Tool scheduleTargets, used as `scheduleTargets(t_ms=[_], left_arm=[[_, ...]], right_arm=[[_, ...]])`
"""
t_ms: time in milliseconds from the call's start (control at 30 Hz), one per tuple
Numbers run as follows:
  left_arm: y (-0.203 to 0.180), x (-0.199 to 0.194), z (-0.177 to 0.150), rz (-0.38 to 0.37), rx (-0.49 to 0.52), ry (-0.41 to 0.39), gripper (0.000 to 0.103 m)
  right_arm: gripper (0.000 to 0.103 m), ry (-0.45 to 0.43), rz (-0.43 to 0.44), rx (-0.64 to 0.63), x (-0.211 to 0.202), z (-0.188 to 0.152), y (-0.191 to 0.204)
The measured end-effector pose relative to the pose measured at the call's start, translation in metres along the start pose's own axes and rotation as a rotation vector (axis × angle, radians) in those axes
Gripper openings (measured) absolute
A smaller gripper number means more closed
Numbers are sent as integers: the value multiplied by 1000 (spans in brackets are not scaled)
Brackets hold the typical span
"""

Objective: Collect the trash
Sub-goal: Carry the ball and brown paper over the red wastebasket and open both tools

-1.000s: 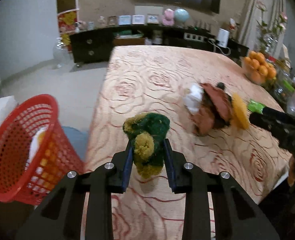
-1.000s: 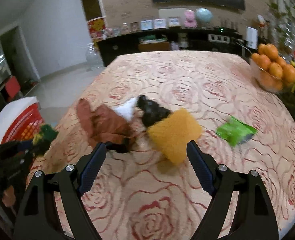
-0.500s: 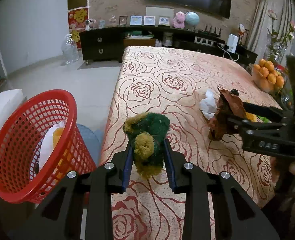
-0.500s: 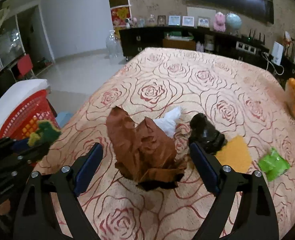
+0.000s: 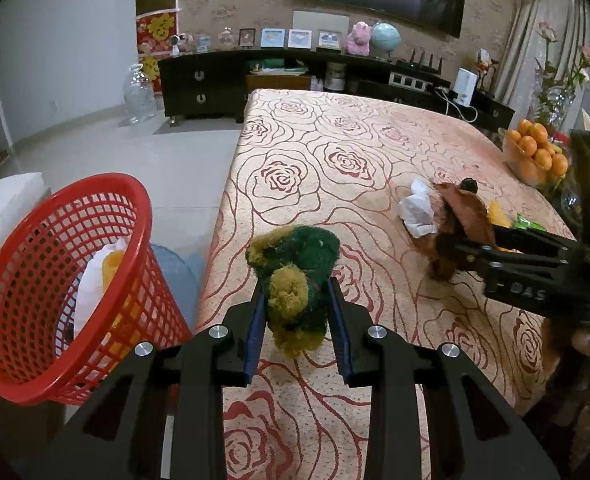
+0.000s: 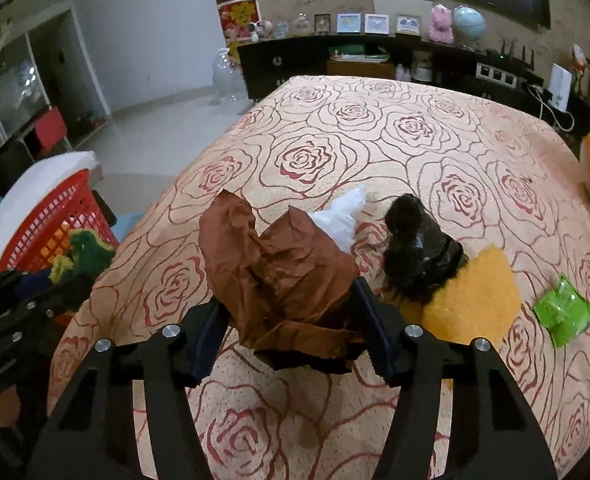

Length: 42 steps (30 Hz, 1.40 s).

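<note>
My right gripper point(image 6: 291, 332) has just been closing on the light, crumpled brown paper point(image 6: 279, 276), gripped at its bulky base, while my left gripper point(image 5: 297, 332) clamps a soft green-and-yellow scouring pad point(image 5: 295, 276).

Each camera rides one of my wrists, looking steeply down along its claw; both share the rose-patterned bench point(image 5: 335, 148) and red basket point(image 6: 55, 216)
</note>
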<state>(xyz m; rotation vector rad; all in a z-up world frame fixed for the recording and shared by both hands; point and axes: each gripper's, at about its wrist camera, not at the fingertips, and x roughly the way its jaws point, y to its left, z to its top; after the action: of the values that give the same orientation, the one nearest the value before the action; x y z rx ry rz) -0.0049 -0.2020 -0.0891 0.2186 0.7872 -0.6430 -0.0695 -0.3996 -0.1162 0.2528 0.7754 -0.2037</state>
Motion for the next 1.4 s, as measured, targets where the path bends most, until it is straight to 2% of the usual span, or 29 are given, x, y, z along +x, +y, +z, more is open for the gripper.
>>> scheduleTargets(t_ms=[233,600,900,1400], left_arm=[[2,-2,1,3,-11,-12,28],[3,-15,2,17,-27,-43,28],[18,-54,15,41,-53,-120,28],[63,-99,22,129,-133,-184,28]], right_arm=[[58,-56,3,31,-31,-7,-9],[58,-78,-34,34,-45,-18,-7],[58,-109,-43,17,-57,-10,5],[58,-158,3,-21,-74,10,40]])
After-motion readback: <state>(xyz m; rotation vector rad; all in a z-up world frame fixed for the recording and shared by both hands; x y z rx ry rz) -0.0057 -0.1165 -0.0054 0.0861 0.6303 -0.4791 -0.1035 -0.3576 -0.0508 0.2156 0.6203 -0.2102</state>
